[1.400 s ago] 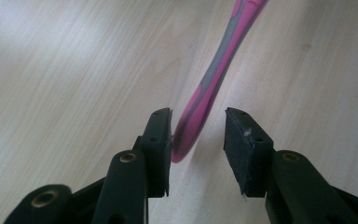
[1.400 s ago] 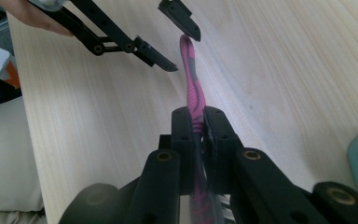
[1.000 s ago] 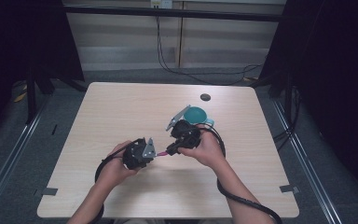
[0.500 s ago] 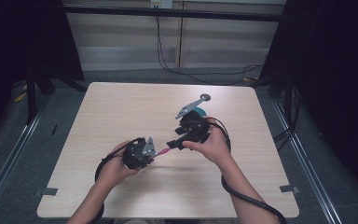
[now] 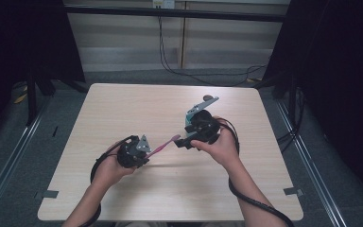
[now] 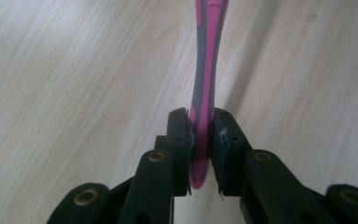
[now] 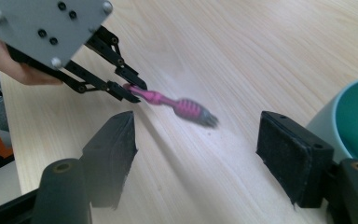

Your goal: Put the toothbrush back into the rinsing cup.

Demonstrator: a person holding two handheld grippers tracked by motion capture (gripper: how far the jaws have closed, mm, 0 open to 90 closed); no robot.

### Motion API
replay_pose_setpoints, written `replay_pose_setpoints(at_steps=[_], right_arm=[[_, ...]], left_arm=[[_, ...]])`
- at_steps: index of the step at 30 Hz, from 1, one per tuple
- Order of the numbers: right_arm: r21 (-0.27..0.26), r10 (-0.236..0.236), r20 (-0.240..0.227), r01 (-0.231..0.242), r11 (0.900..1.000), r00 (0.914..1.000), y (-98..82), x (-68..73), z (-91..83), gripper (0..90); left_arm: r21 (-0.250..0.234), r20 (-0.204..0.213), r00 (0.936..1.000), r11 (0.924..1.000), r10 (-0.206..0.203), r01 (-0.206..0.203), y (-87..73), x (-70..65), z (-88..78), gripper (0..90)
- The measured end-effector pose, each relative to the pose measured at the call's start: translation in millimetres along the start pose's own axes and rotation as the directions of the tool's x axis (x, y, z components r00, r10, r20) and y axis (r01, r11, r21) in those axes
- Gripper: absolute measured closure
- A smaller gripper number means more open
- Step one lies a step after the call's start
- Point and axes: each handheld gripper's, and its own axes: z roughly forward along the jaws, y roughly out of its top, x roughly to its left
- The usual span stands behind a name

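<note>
The left gripper (image 6: 200, 140) is clamped on the pink-and-grey plastic toothbrush (image 5: 161, 146); the right gripper (image 7: 193, 161), its fingers just parted and empty, should back away without nudging the bristles

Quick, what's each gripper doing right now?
Left gripper: closed on the pink toothbrush, held by its handle.
Right gripper: open, nothing between its pads; jaws have just been opening, toothbrush head ahead of them.

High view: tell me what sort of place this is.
Probably a recording booth or lab bench: a bare wooden table on a grey floor, black curtains at both sides, and cables hanging down the back wall.
</note>
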Motion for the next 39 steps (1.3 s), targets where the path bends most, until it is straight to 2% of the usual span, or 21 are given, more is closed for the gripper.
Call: replay_pose_setpoints(at_steps=[5,6,10,12,16,17,19,23,25,27,29,30,31,34,38,39], right_arm=[[-0.005,0.024,-0.001,-0.024,1.0,0.9997,-7.9,-4.2,-2.3,27.8],[-0.01,0.028,0.003,-0.028,1.0,0.9996,-10.1,-4.9,-2.6,28.2],[-0.025,0.042,-0.002,-0.042,0.999,0.9991,-16.8,-6.7,-1.1,28.8],[-0.032,0.044,-0.006,-0.045,0.998,0.999,-19.6,-6.8,0.4,29.4],[-0.045,0.06,-0.011,-0.06,0.997,0.9981,-24.5,-6.8,2.4,30.6],[-0.047,0.064,-0.012,-0.065,0.997,0.9979,-25.2,-6.7,2.2,30.9],[-0.067,0.074,-0.013,-0.074,0.995,0.9972,-26.9,-7.6,1.8,31.5],[-0.095,0.087,-0.008,-0.087,0.992,0.9962,-30.4,-9.1,0.0,32.3],[-0.11,0.091,-0.01,-0.091,0.99,0.9958,-31.7,-9.3,-0.7,32.4],[-0.119,0.093,-0.01,-0.094,0.988,0.9956,-32.9,-9.2,-1.1,32.4],[-0.131,0.097,-0.013,-0.098,0.987,0.9952,-34.4,-9.0,-1.2,32.3],[-0.136,0.1,-0.015,-0.101,0.986,0.9949,-35.0,-9.0,-1.2,32.2],[-0.141,0.102,-0.016,-0.103,0.985,0.9947,-35.5,-8.8,-1.2,32.3],[-0.157,0.109,-0.014,-0.11,0.981,0.9939,-37.2,-8.4,-0.3,32.4],[-0.175,0.114,-0.023,-0.116,0.978,0.9932,-38.6,-7.6,1.2,33.7],[-0.179,0.114,-0.022,-0.116,0.977,0.9932,-38.9,-7.2,1.8,34.0]], left_arm=[[-0.022,0.017,0.9974,0.9973,-0.069,0.07,-4.4,5.3,-3.2,78.9],[-0.021,0.019,0.9973,0.9972,-0.071,0.072,-4.4,6.3,-4.1,78.9],[-0.046,0.03,0.991,0.9902,-0.131,0.132,-4.4,7.7,-6.0,78.8],[-0.047,0.041,0.99,0.9895,-0.135,0.137,-4.1,8.5,-6.3,78.9],[-0.063,0.058,0.9841,0.9832,-0.168,0.171,-3.1,7.6,-5.4,78.8],[-0.07,0.069,0.9808,0.9799,-0.182,0.187,-2.7,7.3,-5.1,78.8],[-0.074,0.082,0.9791,0.9785,-0.186,0.192,-1.8,7.1,-4.6,78.8],[-0.084,0.105,0.9711,0.9711,-0.214,0.223,0.7,5.5,-3.4,78.8],[-0.099,0.121,0.9648,0.9642,-0.233,0.246,2.5,3.6,-2.2,78.8],[-0.101,0.13,0.9627,0.9628,-0.237,0.251,4.0,3.6,-1.8,78.8],[-0.108,0.145,0.9559,0.9562,-0.256,0.272,5.5,2.7,-0.7,78.8],[-0.107,0.15,0.9562,0.9574,-0.251,0.268,5.9,3.4,-0.8,78.8],[-0.115,0.154,0.9517,0.9518,-0.266,0.284,7.3,2.2,-0.2,78.8],[-0.108,0.16,0.9507,0.9527,-0.265,0.284,8.8,2.2,0.1,78.8],[-0.121,0.177,0.9401,0.9415,-0.291,0.314,12.1,-1.1,2.6,78.8],[-0.12,0.18,0.94,0.9421,-0.29,0.313,12.9,-1.3,2.8,78.8]])
